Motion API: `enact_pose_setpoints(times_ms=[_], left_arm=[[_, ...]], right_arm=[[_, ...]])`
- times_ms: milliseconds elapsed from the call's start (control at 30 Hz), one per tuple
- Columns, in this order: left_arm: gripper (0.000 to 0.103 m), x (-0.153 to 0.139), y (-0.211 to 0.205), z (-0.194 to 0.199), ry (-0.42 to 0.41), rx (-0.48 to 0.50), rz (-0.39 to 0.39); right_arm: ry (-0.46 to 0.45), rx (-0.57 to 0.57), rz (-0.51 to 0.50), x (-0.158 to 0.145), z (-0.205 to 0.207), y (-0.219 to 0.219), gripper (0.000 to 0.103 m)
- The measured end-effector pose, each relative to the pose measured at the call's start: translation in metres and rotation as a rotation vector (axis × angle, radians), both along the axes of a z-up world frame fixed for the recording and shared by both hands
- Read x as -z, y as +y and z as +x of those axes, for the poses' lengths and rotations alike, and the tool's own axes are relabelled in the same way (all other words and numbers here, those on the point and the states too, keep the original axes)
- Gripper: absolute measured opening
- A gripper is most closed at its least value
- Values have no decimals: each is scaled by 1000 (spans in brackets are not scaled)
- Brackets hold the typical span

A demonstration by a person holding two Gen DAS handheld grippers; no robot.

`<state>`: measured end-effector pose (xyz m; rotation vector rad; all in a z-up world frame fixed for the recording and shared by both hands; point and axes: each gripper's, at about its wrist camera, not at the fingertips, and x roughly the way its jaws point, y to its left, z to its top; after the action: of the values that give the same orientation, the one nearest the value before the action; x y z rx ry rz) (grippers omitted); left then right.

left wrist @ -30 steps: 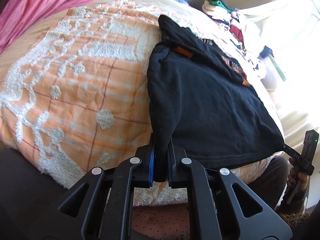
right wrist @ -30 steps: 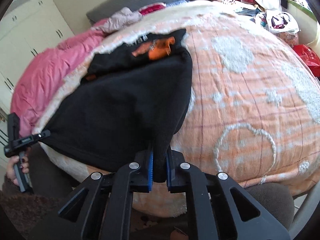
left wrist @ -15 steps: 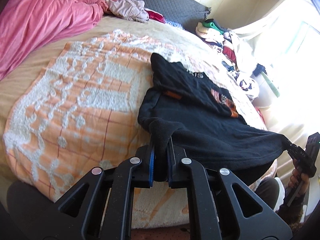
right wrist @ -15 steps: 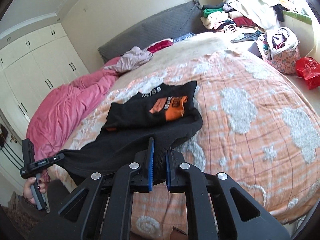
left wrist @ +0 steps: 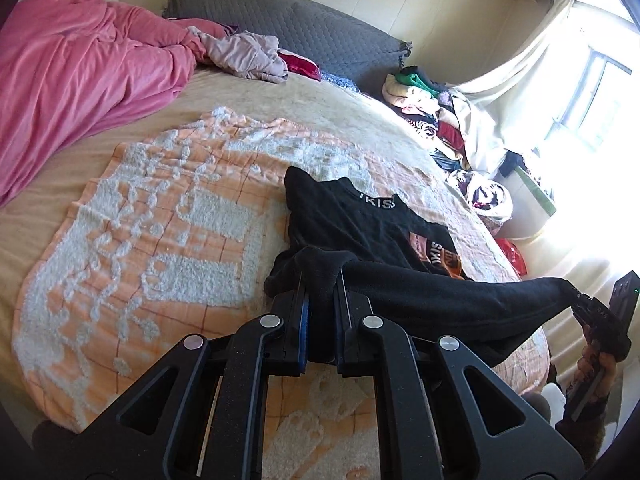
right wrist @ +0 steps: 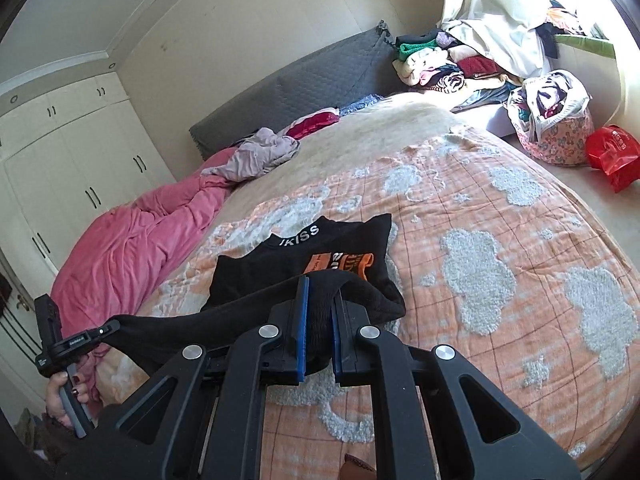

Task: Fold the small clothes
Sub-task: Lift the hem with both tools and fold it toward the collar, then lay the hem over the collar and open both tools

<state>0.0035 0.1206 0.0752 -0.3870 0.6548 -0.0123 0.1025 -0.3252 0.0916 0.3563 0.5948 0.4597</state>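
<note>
A small black top (left wrist: 360,224) with white neck lettering and an orange print lies on the orange and white blanket (left wrist: 168,240); it also shows in the right wrist view (right wrist: 304,256). Its near hem is lifted off the bed and stretched between both grippers. My left gripper (left wrist: 320,292) is shut on the hem's left corner. My right gripper (right wrist: 318,300) is shut on the hem's right corner. Each gripper also shows in the other's view, the right one (left wrist: 580,304) and the left one (right wrist: 108,326), each pinching the cloth.
A pink duvet (left wrist: 80,64) lies at the bed's left, crumpled lilac cloth (left wrist: 244,54) near the grey headboard (left wrist: 304,28). Piled clothes (right wrist: 440,64), a floral bag (right wrist: 552,124) and a red bag (right wrist: 612,156) sit beside the bed's right side.
Both grippers have lifted the hem off the bed and carried it up and toward the neck end. The top's lower half now hangs in a fold above its upper half.
</note>
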Motion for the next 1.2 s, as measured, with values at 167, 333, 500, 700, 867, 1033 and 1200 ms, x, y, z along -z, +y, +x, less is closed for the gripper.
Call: enact_pose_setpoints(times_ms=[167, 333, 500, 700, 867, 1033, 1200], left_arm=[[3, -6, 2, 18, -19, -1, 9], [3, -12, 2, 36, -30, 0, 28], [3, -16, 3, 53, -38, 3, 35], [3, -15, 7, 73, -40, -2, 30], [4, -10, 9, 87, -38, -14, 54], [4, -5, 12, 104, -25, -29, 71], [4, -1, 12, 122, -10, -37, 97]], right_arm=[[-2, 25, -11, -3, 15, 4, 8], [-2, 45, -22, -4, 30, 8, 8], [3, 65, -36, -4, 47, 13, 8], [5, 80, -52, -3, 66, 20, 8], [14, 92, -63, 0, 82, 25, 8], [15, 103, -95, 3, 102, 34, 8], [25, 117, -122, 10, 126, 41, 8]])
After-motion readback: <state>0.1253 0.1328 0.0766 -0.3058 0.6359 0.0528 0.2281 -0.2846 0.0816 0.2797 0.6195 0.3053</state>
